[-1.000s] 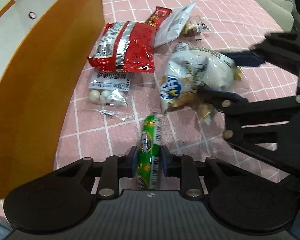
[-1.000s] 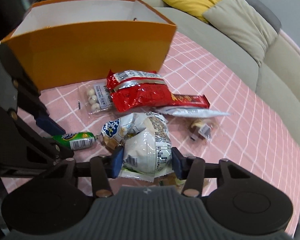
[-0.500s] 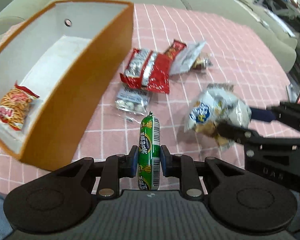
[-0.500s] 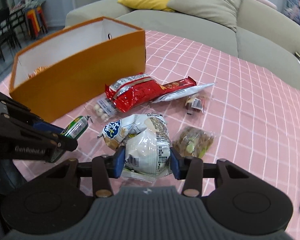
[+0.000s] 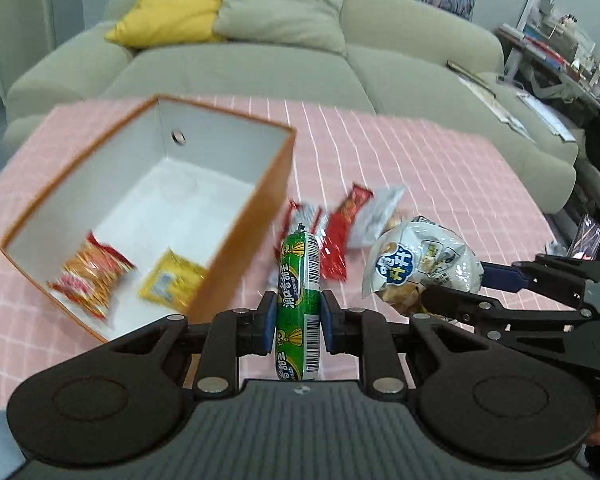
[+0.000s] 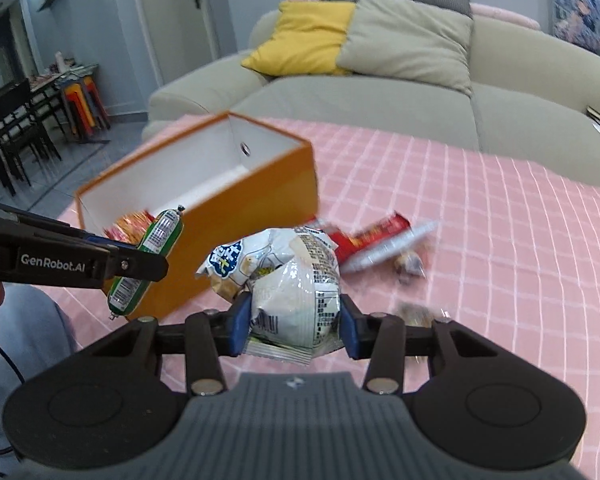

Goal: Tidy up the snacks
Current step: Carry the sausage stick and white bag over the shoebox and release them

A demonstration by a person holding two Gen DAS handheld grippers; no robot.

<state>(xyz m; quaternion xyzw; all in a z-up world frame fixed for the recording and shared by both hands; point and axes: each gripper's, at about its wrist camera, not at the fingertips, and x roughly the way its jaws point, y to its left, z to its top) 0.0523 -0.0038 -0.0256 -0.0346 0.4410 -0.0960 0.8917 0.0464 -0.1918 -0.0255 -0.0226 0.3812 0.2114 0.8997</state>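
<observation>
My left gripper (image 5: 297, 322) is shut on a green sausage stick (image 5: 299, 304), held up off the table just right of the orange box (image 5: 244, 248). My right gripper (image 6: 292, 322) is shut on a puffy white snack bag (image 6: 292, 280), also lifted; that white snack bag (image 5: 420, 266) shows at the right in the left wrist view. The green sausage stick (image 6: 148, 256) shows at the left in the right wrist view. The box is open-topped with a white inside and holds an orange-red snack pack (image 5: 92, 272) and a yellow packet (image 5: 170, 280).
On the pink checked tablecloth (image 5: 440, 168) right of the box lie a red bag (image 5: 300, 216), a red bar (image 5: 342, 232), a silver-white pouch (image 5: 376, 216) and small wrapped sweets (image 6: 410, 266). A beige sofa (image 5: 260, 68) with cushions stands behind the table.
Both grippers rose with their snacks off the table. The views tilted up, so the inside of the orange box and the sofa came into sight.
</observation>
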